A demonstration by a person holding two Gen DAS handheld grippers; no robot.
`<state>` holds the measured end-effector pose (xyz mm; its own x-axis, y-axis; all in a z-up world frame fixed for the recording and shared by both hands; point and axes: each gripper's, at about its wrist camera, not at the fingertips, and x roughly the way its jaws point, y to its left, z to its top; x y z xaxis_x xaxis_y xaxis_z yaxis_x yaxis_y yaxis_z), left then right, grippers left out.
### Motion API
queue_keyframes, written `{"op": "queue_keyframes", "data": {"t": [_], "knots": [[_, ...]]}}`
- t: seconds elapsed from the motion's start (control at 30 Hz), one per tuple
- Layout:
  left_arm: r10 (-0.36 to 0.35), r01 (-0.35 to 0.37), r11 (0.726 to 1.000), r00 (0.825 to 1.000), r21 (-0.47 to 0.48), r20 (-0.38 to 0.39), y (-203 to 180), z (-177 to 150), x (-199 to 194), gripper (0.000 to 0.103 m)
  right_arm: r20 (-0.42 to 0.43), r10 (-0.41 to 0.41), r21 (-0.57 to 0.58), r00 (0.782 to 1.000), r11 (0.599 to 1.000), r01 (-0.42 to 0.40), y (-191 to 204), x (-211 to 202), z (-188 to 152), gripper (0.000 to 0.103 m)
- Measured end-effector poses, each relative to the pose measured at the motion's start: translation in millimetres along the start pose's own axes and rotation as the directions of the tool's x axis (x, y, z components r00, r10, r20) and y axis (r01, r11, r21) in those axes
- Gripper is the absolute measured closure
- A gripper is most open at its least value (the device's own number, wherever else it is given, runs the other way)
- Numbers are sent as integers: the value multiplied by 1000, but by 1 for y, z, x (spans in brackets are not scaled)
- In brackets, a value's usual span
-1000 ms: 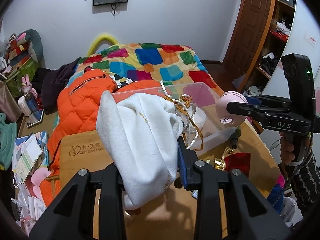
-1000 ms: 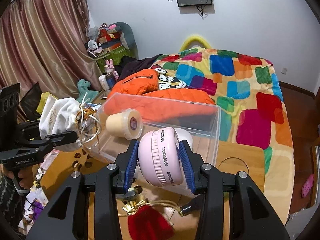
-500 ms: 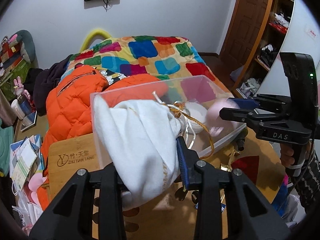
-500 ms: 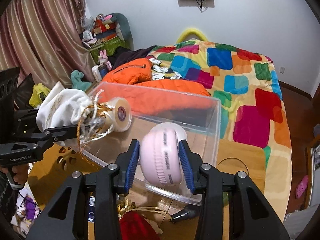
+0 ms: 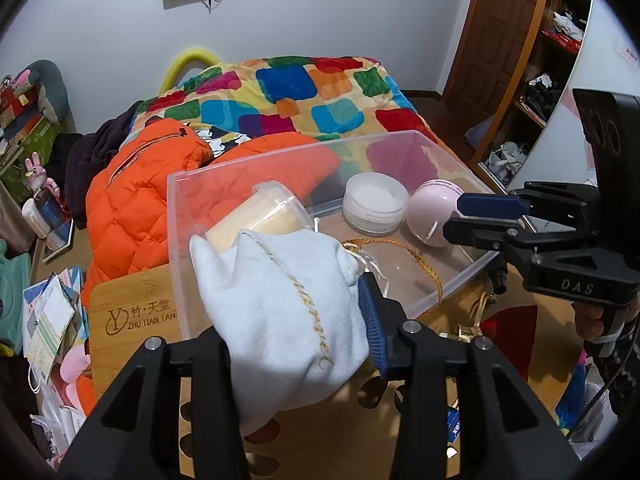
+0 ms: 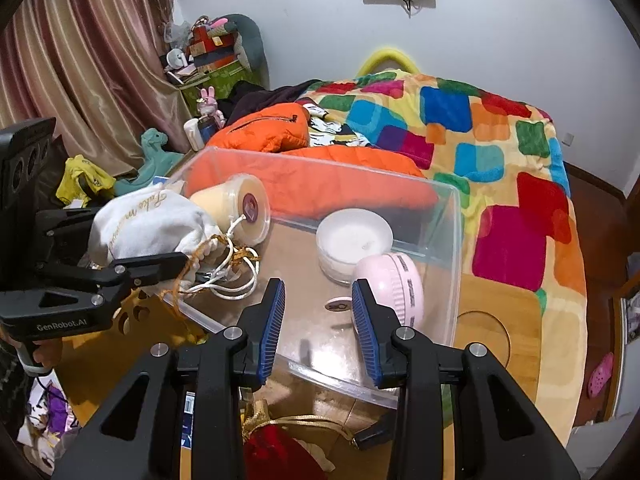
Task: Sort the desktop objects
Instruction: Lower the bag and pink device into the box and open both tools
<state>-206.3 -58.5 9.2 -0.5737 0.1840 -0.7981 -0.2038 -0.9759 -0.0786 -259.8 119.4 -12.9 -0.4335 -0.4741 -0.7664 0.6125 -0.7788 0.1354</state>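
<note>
White drawstring pouch (image 5: 280,312), gold-lettered: we hold it in our left gripper (image 5: 296,340), jaws opening around it, over the left end of the clear bin (image 6: 452,240); its cords (image 6: 232,276) trail onto the bin floor. Cream-coloured cup (image 6: 240,208), lying on its side, just behind the pouch. White round jar (image 6: 352,240), mid-bin. Pink round gadget (image 6: 396,288), resting at the bin's right wall, just outside the right finger of our right gripper (image 6: 318,328), whose jaws stand apart and empty. Red pouch (image 6: 280,456), on the bamboo table (image 6: 500,320) before the bin's near edge.
</note>
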Motion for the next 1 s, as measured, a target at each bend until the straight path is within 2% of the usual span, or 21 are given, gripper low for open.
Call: {"op": "queue_keyframes", "data": {"t": [0.27, 0.8, 0.9, 0.97, 1.0], "knots": [[52, -52, 999, 998, -9, 21, 5, -5, -9, 41, 17, -33, -52, 999, 998, 34, 12, -11, -7, 71], [134, -135, 991, 989, 14, 59, -3, -10, -35, 39, 46, -58, -64, 997, 996, 61, 21, -30, -11, 71], [135, -136, 991, 987, 6, 81, -4, -10, -43, 28, 53, -63, -68, 997, 995, 67, 24, -35, -11, 64], [141, -143, 990, 985, 10, 100, -6, -11, -50, 28, 62, -66, -70, 996, 995, 70, 25, -39, -13, 55], [144, -146, 989, 984, 12, 105, -7, -11, -52, 28, 67, -68, -70, 995, 995, 73, 26, -41, -13, 54]]}}
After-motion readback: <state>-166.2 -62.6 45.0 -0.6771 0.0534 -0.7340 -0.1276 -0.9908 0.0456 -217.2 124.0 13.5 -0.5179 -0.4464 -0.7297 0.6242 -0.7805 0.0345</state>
